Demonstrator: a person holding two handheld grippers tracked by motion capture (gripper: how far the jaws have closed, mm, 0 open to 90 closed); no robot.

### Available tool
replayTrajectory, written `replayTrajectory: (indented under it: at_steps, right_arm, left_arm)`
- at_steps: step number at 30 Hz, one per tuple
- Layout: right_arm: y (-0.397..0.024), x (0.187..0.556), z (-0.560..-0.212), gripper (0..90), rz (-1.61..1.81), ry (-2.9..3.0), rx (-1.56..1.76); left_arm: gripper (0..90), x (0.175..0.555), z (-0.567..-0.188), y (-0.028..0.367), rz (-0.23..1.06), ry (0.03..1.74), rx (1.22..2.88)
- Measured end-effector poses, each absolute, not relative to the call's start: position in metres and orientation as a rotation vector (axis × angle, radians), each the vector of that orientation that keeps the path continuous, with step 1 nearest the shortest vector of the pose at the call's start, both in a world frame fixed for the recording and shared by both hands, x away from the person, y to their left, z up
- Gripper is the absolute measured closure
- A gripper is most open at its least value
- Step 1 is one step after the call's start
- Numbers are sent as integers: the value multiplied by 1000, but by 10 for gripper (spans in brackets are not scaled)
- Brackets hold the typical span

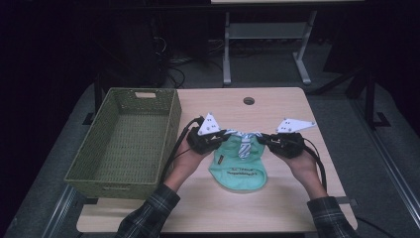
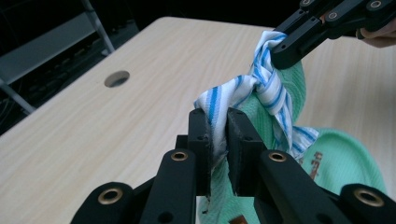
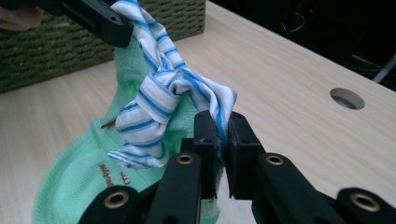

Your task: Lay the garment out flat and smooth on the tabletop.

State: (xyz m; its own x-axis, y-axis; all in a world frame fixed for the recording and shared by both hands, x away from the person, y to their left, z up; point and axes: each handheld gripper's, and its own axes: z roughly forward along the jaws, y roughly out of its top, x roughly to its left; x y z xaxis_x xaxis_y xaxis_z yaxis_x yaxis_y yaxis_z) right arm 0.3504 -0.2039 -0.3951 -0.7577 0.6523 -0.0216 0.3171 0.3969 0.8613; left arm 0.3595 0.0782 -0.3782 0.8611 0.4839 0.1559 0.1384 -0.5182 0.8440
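Dim high view, dark surroundings, table [image 1: 277, 198] evenly lit from above, soft shadows, sharp close views, blurred backgrounds, no glare

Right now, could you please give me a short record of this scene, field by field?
Item in hand: green bib with a knotted blue-and-white striped tie
Bib position: lying on the table, beside the basket
Left gripper: shut on the tie's end
Right gripper: shut on the tie's other end
Basket: green woven, at the table's left, nothing inside
Table feature: round hole near the far edge
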Motion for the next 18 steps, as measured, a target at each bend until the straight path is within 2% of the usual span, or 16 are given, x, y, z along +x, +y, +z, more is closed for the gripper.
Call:
replayTrajectory:
  at_steps: [18]
  right_arm:
    - [-202, 318, -419, 828, 1281, 2362, 813]
  left_arm:
    - [792, 327, -400, 82, 409, 412, 2164]
